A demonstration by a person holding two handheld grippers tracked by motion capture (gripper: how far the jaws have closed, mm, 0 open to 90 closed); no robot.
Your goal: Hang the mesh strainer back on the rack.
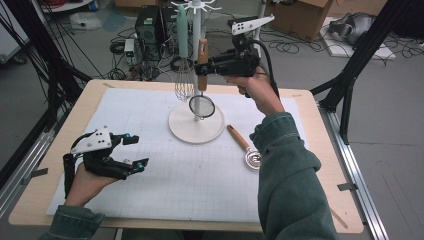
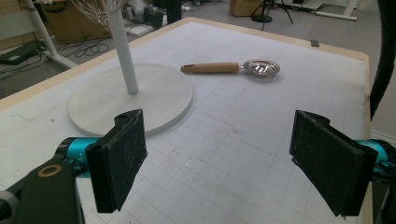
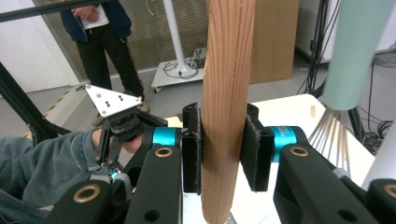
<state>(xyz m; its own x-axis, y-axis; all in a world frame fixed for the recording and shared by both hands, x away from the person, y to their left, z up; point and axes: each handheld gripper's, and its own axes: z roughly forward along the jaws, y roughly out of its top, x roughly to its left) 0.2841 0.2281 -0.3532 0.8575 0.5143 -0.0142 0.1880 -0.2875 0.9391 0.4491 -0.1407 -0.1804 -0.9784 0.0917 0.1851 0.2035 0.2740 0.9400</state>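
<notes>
Hovering low over the gridded mat (image 1: 200, 175), left gripper (image 1: 134, 151) spread wide on nothing. Hanging on the white stand (image 1: 196, 75): a mint-handled whisk (image 1: 183, 60). Clamping the strainer's wooden handle (image 3: 226, 107) beside it, right gripper (image 1: 209, 66), strainer (image 1: 201, 106) dangling above the base. Lying right: a second wooden-handled strainer (image 1: 245, 148).

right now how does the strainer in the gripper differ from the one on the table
The held strainer hangs upright, handle up, clamped in the right gripper beside the stand; the table strainer lies flat, untouched. The held one's mesh looks dark, the other's bowl shiny. Both have wooden handles.
</notes>
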